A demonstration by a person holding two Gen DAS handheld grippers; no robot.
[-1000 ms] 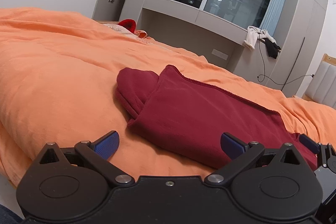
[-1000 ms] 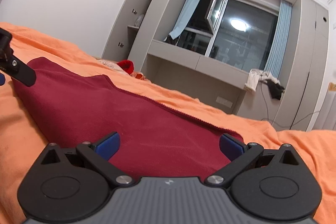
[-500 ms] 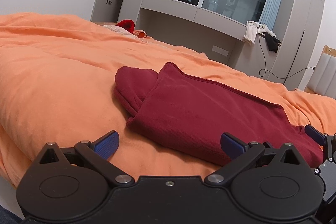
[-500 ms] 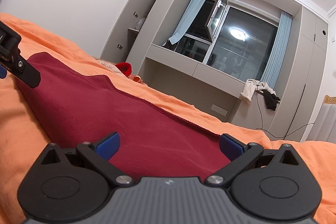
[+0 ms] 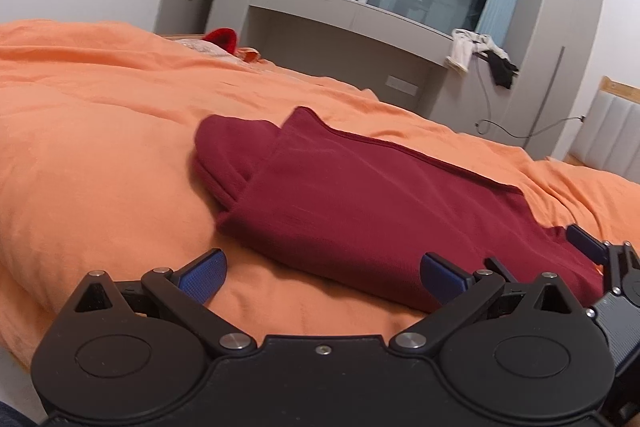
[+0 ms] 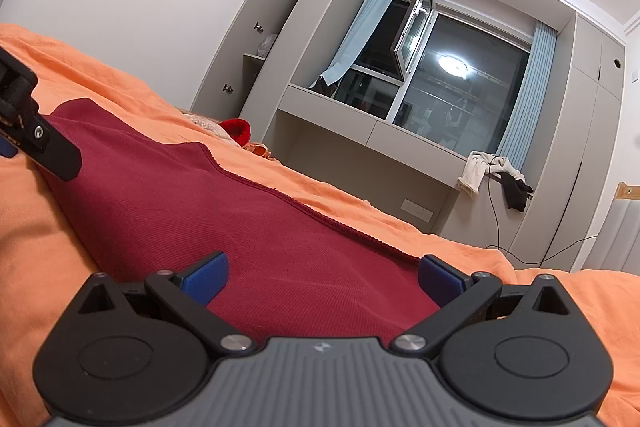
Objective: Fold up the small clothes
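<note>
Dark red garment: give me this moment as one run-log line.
dark red garment: partly folded, flat on orange duvet | left gripper: open, empty | right gripper: open, empty

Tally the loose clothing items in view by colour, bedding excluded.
Dark red: 1, folded garment on the bed
Bright red: 1, item at the far edge
White: 1, cloth on the ledge
Black: 1, cloth beside it
Total: 4

Matt ribbed cloth garment [image 5: 360, 195]
</note>
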